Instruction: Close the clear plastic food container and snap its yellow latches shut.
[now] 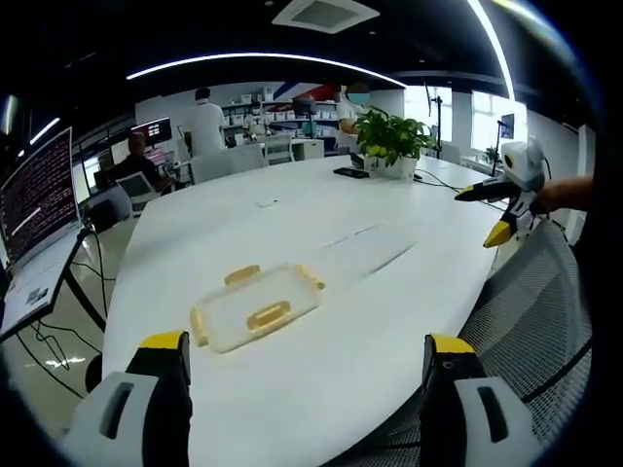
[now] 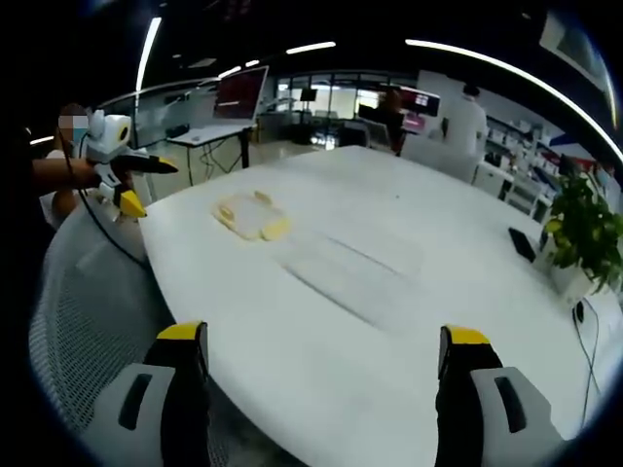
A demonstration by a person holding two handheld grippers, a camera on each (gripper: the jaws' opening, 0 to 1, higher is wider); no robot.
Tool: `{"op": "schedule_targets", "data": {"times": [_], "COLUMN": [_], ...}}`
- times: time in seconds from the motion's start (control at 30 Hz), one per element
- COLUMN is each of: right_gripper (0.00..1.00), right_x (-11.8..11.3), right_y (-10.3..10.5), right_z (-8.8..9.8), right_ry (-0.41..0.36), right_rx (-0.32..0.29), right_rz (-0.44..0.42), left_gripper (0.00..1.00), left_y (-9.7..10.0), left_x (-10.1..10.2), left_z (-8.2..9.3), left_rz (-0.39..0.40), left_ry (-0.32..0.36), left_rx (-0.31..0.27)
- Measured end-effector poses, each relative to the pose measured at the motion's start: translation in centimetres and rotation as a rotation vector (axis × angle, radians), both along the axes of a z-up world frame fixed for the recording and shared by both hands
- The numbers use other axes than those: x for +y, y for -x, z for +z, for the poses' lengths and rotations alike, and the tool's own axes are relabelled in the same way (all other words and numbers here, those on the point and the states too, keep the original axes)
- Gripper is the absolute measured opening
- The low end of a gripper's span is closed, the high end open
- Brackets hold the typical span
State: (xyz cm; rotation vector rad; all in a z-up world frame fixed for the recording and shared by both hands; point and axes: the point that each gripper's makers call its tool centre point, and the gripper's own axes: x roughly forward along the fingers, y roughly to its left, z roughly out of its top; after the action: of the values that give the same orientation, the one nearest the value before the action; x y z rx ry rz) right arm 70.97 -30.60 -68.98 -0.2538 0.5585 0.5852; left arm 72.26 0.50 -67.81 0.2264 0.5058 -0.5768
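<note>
clear food container (image 1: 255, 309) with yellow latches (image 1: 268, 315) lying flat on the white tabletop (image 1: 321, 370), near its edge, lid on. left claw (image 1: 304, 362) spread wide, empty, held short of the container. right claw (image 2: 323, 352) likewise released, well apart from the container (image 2: 250, 216). potted plant (image 1: 391, 142) at the far end.

In the left gripper view my left gripper (image 1: 307, 389) is cut at the bottom edge, so I see only the jaw tips. At ten o'clock in the right gripper view the food container (image 2: 252, 216) is too small to tell if its yellow latches (image 2: 275, 230) are snapped. The potted plant (image 2: 587, 238) at three o'clock is half cut by the rim.
</note>
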Motion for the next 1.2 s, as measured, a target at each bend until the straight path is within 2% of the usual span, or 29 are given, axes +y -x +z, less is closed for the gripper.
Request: {"op": "schedule_targets", "data": {"times": [1.2], "right_gripper": [0.95], "right_x": [-0.51], "right_y": [-0.08], "right_z": [-0.02], "right_ry": [0.014], "right_rx": [0.004], "right_rz": [-0.001], "left_gripper": [0.96], "left_y": [-0.22], "left_x": [0.11], "left_z": [0.34], "left_rz": [-0.001], "left_ry": [0.006], "left_rx": [-0.007]}}
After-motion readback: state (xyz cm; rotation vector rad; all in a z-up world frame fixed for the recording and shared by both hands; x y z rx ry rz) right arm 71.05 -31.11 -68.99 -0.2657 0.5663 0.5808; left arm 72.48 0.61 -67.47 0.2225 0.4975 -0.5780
